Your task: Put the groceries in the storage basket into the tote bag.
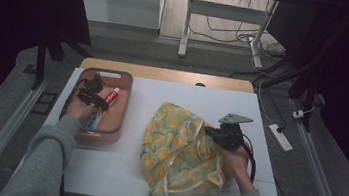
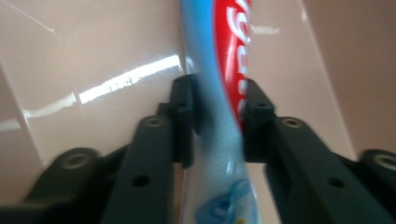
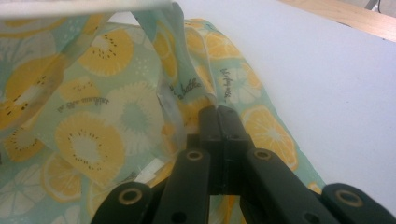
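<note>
Left gripper (image 2: 219, 121) jaws clamped on toothpaste tube (image 2: 224, 84), not yet lifted from pink tray (image 1: 122, 102); right gripper (image 3: 223, 114) jaws together pinching lemon-print bag (image 1: 180, 154) edge on surface; transfer into bag remains.

Not much readable here. Small cursive words printed on the fruit-pattern cloth bag (image 3: 116, 116), scattered between the lemon and kiwi slices: one looks something like "a bottle" or "battle" right by the fold near the top middle in the right gripper view, another short dark word just to its right, a third lying upside down further left, none clear enough to spell out for sure. White lettering on the red band of the toothpaste tube (image 2: 224, 70) in the left gripper view, way too close and blurred, just chunks of big rounded letters, brand not legible. Same tube tiny in the high view, red and white, nothing readable.
</note>
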`<state>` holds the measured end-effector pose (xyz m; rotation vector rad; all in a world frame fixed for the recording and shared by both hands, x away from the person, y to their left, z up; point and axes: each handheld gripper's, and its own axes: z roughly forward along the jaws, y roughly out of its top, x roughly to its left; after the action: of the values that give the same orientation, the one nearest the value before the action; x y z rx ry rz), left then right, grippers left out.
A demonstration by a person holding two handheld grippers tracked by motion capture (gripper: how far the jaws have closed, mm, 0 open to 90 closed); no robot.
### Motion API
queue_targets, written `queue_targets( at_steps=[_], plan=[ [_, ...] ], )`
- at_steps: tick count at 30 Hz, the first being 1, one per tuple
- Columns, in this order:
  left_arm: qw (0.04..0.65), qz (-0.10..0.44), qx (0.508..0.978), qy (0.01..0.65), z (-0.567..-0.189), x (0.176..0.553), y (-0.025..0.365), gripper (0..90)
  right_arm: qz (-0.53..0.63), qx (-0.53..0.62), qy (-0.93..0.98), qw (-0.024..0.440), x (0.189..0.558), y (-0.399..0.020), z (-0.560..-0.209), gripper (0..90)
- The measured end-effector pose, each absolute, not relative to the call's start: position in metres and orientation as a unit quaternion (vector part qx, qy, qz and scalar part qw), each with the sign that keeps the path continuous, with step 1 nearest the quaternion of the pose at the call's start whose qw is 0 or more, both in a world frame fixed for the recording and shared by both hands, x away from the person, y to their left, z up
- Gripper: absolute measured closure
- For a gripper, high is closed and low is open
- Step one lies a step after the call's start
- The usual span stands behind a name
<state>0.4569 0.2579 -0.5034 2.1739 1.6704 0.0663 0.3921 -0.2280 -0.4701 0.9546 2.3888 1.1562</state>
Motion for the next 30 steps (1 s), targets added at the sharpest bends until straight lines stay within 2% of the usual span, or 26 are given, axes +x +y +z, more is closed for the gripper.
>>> queue_targets(
  at_steps=[7, 13, 19, 24, 30],
  plan=[
    [0.207, 0.031, 0.781, 0.588, -0.499, 0.453, 0.258, 75.2, 0.406, 0.334, 0.835, 0.161, 0.392, -0.228, -0.470, 90.0],
    [0.276, 0.052, 0.772, 0.571, -0.473, 0.442, 0.265, 75.5, 0.407, 0.334, 0.835, 0.160, 0.393, -0.228, -0.470, 90.0],
    [0.360, 0.089, 0.769, 0.520, -0.424, 0.415, 0.261, 75.7, 0.410, 0.335, 0.833, 0.158, 0.393, -0.227, -0.469, 90.0],
    [0.403, 0.113, 0.780, 0.466, -0.391, 0.386, 0.245, 75.6, 0.414, 0.334, 0.832, 0.159, 0.393, -0.227, -0.467, 90.0],
    [0.444, 0.091, 0.796, 0.401, -0.377, 0.357, 0.214, 75.6, 0.420, 0.334, 0.830, 0.154, 0.393, -0.225, -0.466, 90.0]
  ],
)
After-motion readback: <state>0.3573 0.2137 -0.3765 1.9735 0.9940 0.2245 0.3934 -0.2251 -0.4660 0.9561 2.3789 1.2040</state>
